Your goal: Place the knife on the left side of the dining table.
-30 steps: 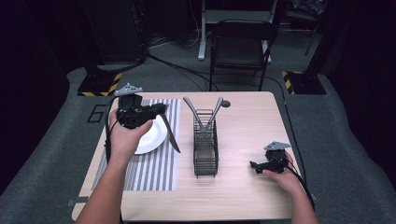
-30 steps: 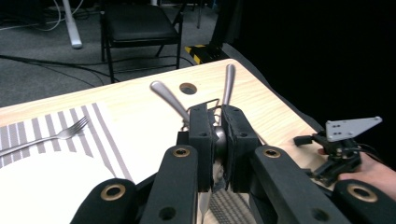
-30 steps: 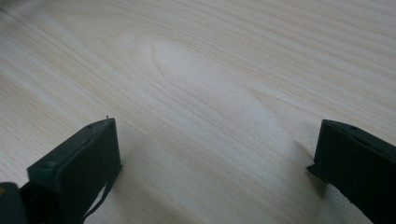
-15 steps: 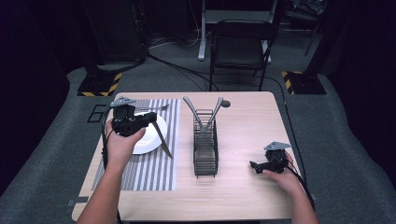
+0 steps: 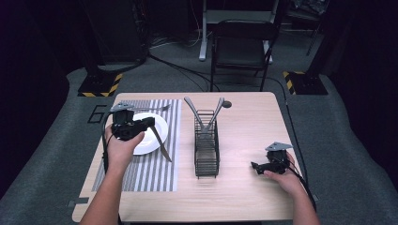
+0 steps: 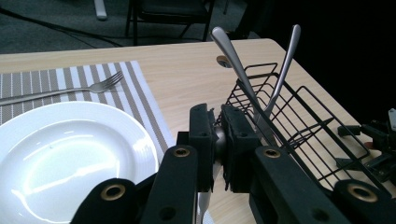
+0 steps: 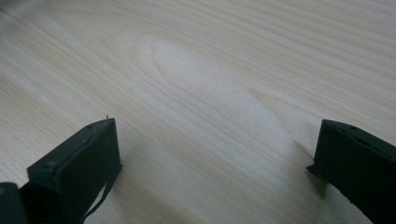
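Counter [image 5: 244, 187]: pale wood, fine straight grain.
Placemat [image 5: 141, 173]: grey and white stripes, woven.
Plate [image 5: 155, 131]: round, white, glossy, on the placemat.
Basket [image 5: 206, 150]: black wire, long and narrow, two steel handles leaning out.
Left hand-held gripper [image 6: 217, 140]: clenched on a steel knife [image 5: 161, 144], blade slanting down over the plate's edge.
Right hand-held gripper [image 7: 210, 158]: released, jaws wide apart, low over bare wood.

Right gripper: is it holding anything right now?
No. In the right gripper view the right gripper stands wide open, with just bare table between its jaws.
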